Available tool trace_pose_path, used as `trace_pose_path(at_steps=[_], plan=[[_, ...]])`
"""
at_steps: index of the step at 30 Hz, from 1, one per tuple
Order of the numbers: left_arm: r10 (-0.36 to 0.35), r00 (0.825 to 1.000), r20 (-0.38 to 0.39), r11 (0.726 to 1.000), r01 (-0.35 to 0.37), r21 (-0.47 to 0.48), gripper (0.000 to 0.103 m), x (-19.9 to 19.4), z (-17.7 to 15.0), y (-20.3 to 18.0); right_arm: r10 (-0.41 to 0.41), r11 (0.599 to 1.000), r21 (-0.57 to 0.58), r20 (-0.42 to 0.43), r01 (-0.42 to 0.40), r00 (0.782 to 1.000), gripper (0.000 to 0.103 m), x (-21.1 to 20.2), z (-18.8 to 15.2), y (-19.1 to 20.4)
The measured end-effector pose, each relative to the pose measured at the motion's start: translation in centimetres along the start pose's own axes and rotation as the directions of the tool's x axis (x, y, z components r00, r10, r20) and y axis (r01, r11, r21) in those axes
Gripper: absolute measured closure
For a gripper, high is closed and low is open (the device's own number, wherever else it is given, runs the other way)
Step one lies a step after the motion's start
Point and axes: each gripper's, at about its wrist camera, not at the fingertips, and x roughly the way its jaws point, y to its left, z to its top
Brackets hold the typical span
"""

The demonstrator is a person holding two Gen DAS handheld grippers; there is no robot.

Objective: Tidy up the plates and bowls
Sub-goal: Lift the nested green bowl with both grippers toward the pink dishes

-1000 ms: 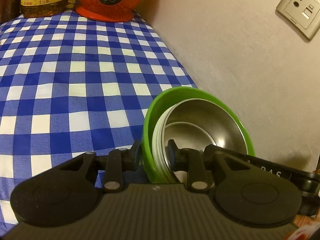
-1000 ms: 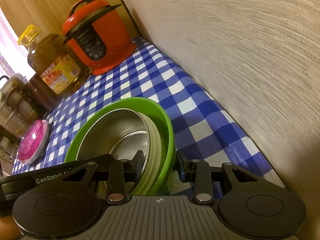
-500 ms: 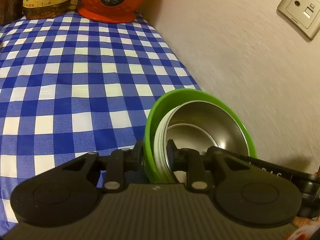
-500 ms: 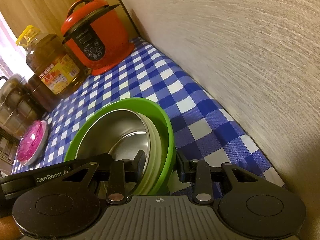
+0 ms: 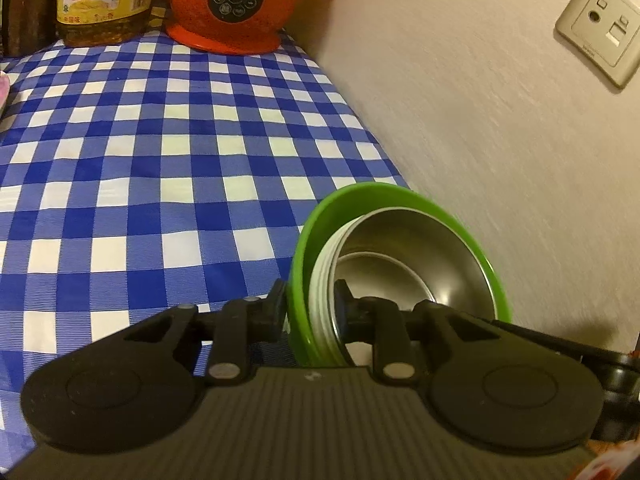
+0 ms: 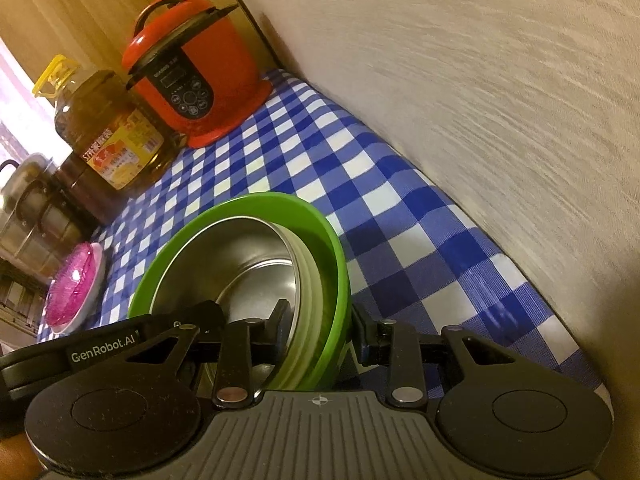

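Left tongs are clamped on one rim of the stacked bowls, right tongs on the opposite rim. Stack is held tilted over the checked tabletop, beside the wall. Cooker, oil bottle noted far back.

The right gripper pinches the near rim of a stack of bowls — a steel bowl nested in a green bowl, with pale rims showing between them. One finger sits inside the steel bowl, the other outside the green wall. The left gripper reaches in at the stack's opposite rim. Beyond the stack on the blue checked tablecloth stands a red rice cooker; beside the cooker, an oil bottle, then a pink lid nearer the stack.
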Motion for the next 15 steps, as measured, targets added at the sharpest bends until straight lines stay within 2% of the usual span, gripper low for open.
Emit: trace_pose_path(at_steps=[15], plan=[[0.024,0.997,0.08,0.999,-0.02,-0.048,0.082,-5.1,1.3,1.0,0.041,0.998,-0.05,0.027,-0.04,0.999,0.071,-2.0,1.2,4.3]])
